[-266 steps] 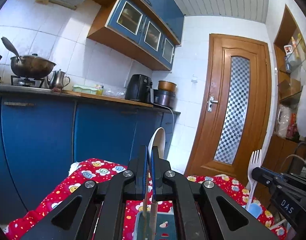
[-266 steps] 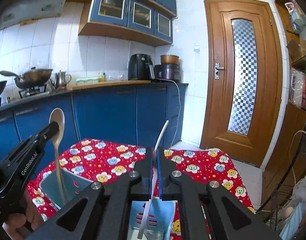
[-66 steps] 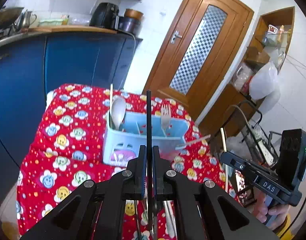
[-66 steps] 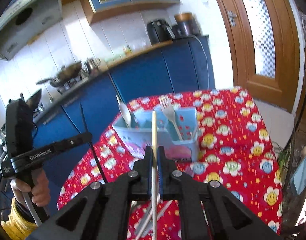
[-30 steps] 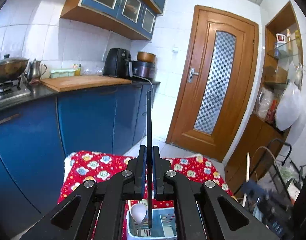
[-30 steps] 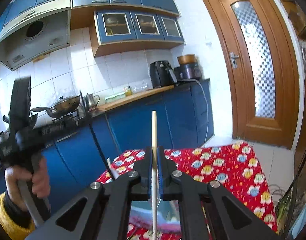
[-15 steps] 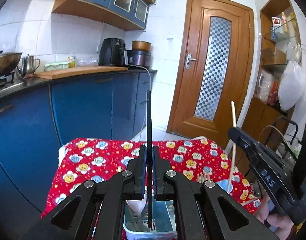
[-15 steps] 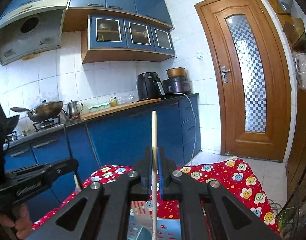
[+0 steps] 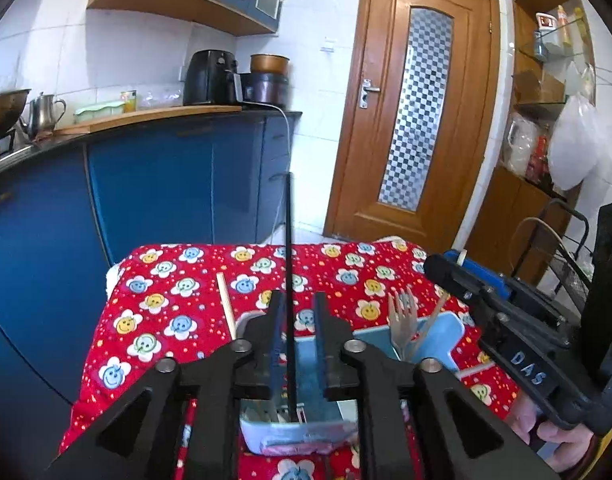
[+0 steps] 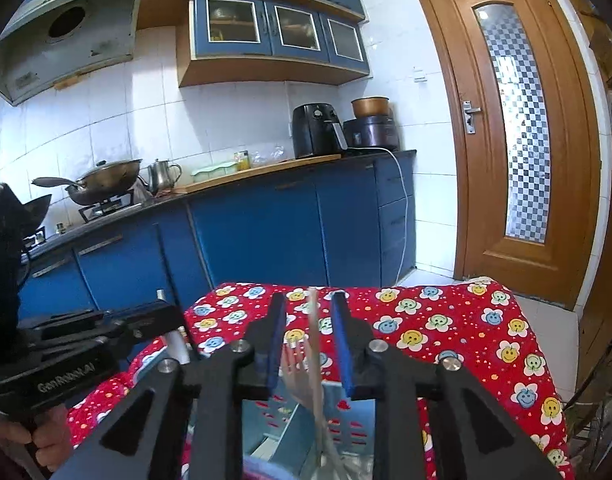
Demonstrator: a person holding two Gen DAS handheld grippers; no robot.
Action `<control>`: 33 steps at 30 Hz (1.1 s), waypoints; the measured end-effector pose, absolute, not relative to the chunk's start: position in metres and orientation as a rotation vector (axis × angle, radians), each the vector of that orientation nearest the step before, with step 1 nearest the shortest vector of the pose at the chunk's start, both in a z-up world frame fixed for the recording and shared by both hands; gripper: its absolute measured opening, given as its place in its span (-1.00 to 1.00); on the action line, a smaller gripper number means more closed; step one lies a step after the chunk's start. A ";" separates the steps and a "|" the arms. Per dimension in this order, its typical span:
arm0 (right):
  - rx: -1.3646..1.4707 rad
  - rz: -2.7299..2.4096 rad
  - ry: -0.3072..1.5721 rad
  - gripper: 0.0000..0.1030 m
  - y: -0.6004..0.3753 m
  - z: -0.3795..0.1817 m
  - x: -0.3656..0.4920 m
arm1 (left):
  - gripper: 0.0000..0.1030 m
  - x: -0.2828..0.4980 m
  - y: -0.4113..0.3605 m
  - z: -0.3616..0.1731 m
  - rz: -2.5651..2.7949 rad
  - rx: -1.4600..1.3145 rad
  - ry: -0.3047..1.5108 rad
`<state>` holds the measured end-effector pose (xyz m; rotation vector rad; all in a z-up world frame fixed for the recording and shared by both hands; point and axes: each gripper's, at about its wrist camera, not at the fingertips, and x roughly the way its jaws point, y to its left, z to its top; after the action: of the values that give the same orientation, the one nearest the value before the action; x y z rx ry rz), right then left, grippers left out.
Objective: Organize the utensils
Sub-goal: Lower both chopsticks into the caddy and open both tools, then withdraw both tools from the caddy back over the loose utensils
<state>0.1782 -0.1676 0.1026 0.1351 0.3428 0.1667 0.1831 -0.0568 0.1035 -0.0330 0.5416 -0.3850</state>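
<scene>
The left gripper [image 9: 296,320] is hanging over a light-blue utensil caddy [image 9: 442,334] that is sitting on a counter spread with a red smiley-flower cloth [image 9: 178,280]. Its jaws have just been opening and are now standing apart, with a black chopstick [image 9: 289,264] rising upright between them, its lower end inside the caddy and no pad visibly pressing it. The right gripper [image 10: 308,340] is likewise parted, jaws having just been opening, around a pale chopstick [image 10: 315,344] that is leaning loose into the caddy. A plastic fork [image 9: 402,320] is standing in the caddy's right compartment. "DAS" is showing on the right gripper's body, "GenRobot.AI" on the left one's.
</scene>
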 end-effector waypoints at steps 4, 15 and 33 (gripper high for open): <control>0.161 0.172 0.319 -0.45 -0.171 0.115 0.161 | -0.52 0.171 -0.058 0.106 -0.394 -0.007 0.546; 0.186 0.207 0.324 -0.41 -0.169 0.132 0.116 | -0.46 0.131 -0.050 0.118 -0.442 -0.004 0.574; 0.213 0.170 0.489 -0.41 -0.171 0.102 0.065 | -0.45 0.096 -0.039 0.090 -0.444 0.009 0.703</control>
<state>0.0654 -0.1711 0.1019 0.2131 0.4888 0.1702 0.0955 -0.0395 0.0904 0.0092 0.7029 -0.4441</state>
